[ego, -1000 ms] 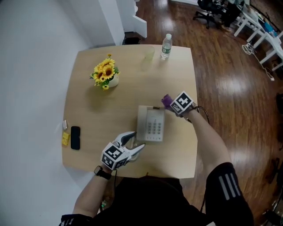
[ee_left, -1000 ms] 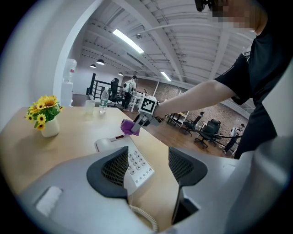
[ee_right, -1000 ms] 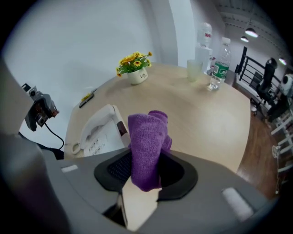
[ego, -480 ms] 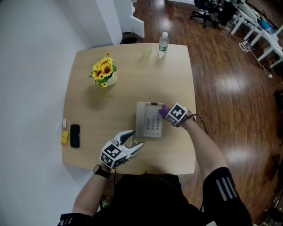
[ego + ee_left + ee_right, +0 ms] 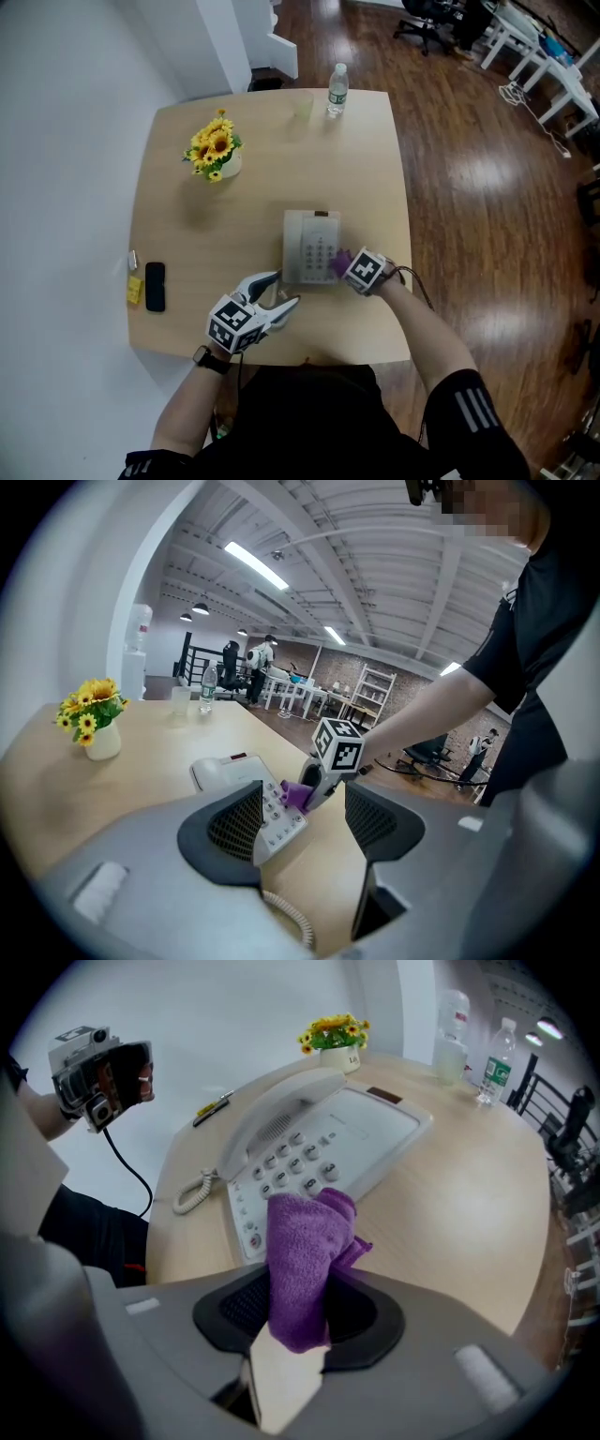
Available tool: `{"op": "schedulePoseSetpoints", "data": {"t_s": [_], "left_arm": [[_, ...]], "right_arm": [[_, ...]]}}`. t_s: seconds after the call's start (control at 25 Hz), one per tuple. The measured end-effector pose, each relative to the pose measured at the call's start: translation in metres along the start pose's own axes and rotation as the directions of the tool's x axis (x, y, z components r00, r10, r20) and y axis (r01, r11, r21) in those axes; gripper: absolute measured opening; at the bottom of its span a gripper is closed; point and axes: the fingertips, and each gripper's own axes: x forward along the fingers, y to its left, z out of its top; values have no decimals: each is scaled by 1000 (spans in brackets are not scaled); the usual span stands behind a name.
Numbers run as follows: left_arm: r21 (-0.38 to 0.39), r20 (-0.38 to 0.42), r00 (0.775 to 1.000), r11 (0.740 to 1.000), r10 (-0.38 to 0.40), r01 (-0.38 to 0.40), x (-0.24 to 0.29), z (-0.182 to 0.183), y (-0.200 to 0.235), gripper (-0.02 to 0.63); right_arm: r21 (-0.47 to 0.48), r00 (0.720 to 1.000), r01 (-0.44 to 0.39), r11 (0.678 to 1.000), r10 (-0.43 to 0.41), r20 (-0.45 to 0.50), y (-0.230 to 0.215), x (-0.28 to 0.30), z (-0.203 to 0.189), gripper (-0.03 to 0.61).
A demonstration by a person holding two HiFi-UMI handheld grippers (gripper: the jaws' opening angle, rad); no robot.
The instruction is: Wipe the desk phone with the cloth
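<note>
My right gripper (image 5: 298,1312) is clamped on the purple cloth (image 5: 305,1241), which touches the desk phone (image 5: 311,246) at the keypad's near right corner. My left gripper (image 5: 278,293) gapes empty just off the phone's near left corner. Mid-wipe, I judge; next, a light sweep across the keys toward the handset.
</note>
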Motion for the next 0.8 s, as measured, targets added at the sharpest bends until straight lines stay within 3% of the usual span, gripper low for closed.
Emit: {"op": "schedulePoseSetpoints", "data": {"t_s": [0.4, 0.56, 0.68, 0.8], "left_arm": [[3, 18, 1000, 1000, -4, 4, -4, 2, -3, 270], [-6, 23, 1000, 1000, 9, -8, -8, 0, 0, 270], [-12, 24, 1000, 1000, 18, -17, -11, -2, 1, 270], [-18, 23, 999, 1000, 25, -25, -14, -5, 1, 270]], "right_arm": [[-60, 996, -88, 994, 87, -25, 41, -5, -16, 152], [-58, 997, 17, 998, -13, 75, 5, -36, 18, 153], [-54, 973, 127, 990, -114, 202, -34, -69, 71, 153], [-52, 957, 185, 981, -168, 236, -58, -83, 109, 153]]}}
